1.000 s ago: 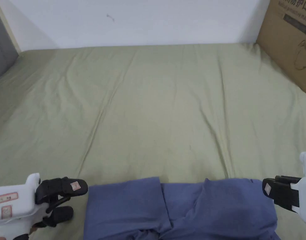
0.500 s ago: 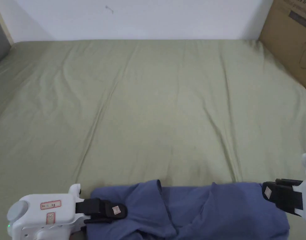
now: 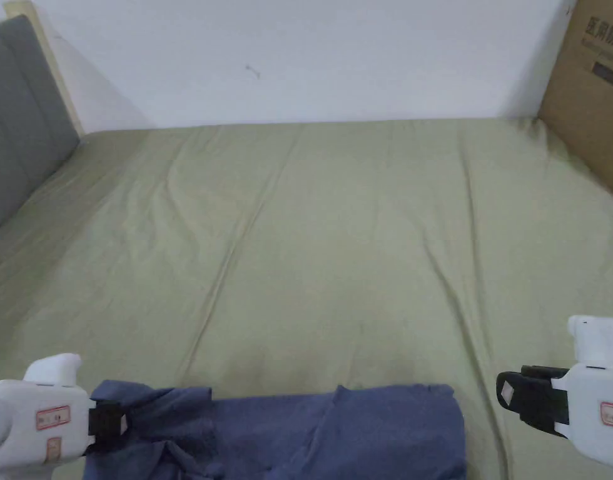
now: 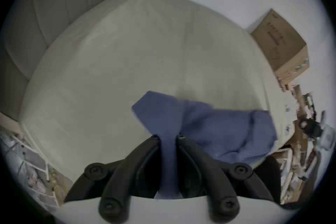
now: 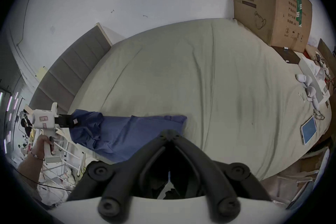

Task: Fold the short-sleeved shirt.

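Note:
A blue short-sleeved shirt [image 3: 336,431] lies bunched along the near edge of the green bed sheet [image 3: 336,237]. My left gripper [image 3: 114,425] is shut on the shirt's left end. In the left gripper view a strip of the blue cloth [image 4: 218,128] runs between the two black jaws of my left gripper [image 4: 168,137]. My right gripper [image 3: 504,392] hovers a little to the right of the shirt's right edge, shut, with nothing held. In the right gripper view its tips [image 5: 169,134] meet in front of the shirt [image 5: 127,131], and the left gripper [image 5: 74,121] is held by a hand.
A large cardboard box [image 3: 596,94] stands at the bed's far right corner. A grey padded headboard [image 3: 17,150] runs along the left side. A tablet [image 5: 308,129] and small white items lie at the bed's right edge. The wide sheet beyond the shirt is wrinkled.
My left gripper went from open beside the shirt to shut on its left end and drew it leftward. The head camera tilted up. The right gripper stays shut, now farther from the shirt.

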The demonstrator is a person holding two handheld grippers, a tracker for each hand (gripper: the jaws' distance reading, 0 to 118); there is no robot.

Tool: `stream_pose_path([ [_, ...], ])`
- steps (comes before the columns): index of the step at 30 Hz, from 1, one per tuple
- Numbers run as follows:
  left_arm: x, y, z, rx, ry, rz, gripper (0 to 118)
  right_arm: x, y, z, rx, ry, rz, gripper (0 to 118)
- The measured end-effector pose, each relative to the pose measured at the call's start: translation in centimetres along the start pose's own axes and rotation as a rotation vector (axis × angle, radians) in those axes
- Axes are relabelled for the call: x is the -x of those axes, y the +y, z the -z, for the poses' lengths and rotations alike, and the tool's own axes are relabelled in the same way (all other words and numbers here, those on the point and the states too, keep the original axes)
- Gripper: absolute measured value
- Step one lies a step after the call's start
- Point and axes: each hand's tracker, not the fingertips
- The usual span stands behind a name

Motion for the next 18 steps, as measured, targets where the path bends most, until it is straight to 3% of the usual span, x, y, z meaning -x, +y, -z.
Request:
stream_pose_path([
  [5, -10.1, 0.0, 1.2, 0.065, -0.255, 0.073, 7, -0.3, -0.6, -1.2, -0.002, 0.013, 0.023, 0],
  [10, -18.8, 0.3, 5.0, 0.142, -0.401, 0.121, 7, -1.7, -1.0, -2.0, -0.012, -0.009, 0.05, 0],
  [18, -29.1, -2.4, 12.0, 0.385, -0.512, 0.201, 8, -4.4, -1.6, -2.3, -0.013, -0.031, 0.123, 0],
])
